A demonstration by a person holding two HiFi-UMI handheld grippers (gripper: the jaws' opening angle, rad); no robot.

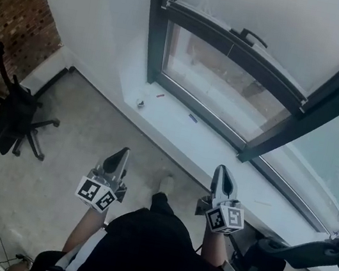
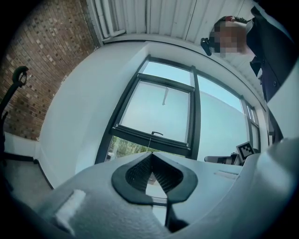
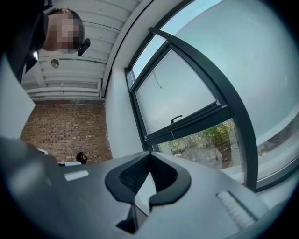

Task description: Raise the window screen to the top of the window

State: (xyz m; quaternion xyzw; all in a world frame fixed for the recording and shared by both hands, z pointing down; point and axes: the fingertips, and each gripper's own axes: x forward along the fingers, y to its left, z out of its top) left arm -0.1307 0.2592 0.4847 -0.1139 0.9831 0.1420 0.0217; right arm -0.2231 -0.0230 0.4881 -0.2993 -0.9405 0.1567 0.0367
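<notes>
The grey left gripper (image 1: 121, 154) and right gripper (image 1: 224, 173), jaws pressed together on nothing, hang well apart from the frosted, dark-barred window screen (image 1: 274, 20).

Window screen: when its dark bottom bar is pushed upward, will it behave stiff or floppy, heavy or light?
The bottom bar looks straight and rigid, so probably lifts as one piece. The screen above looks thin and translucent, likely light. Its handle sits near mid-bar; pushing there probably keeps it level.

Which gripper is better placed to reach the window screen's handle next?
Probably right: in the head view the right gripper lines up with the handle, while the left gripper sits off to the side. Both shut, empty.
</notes>
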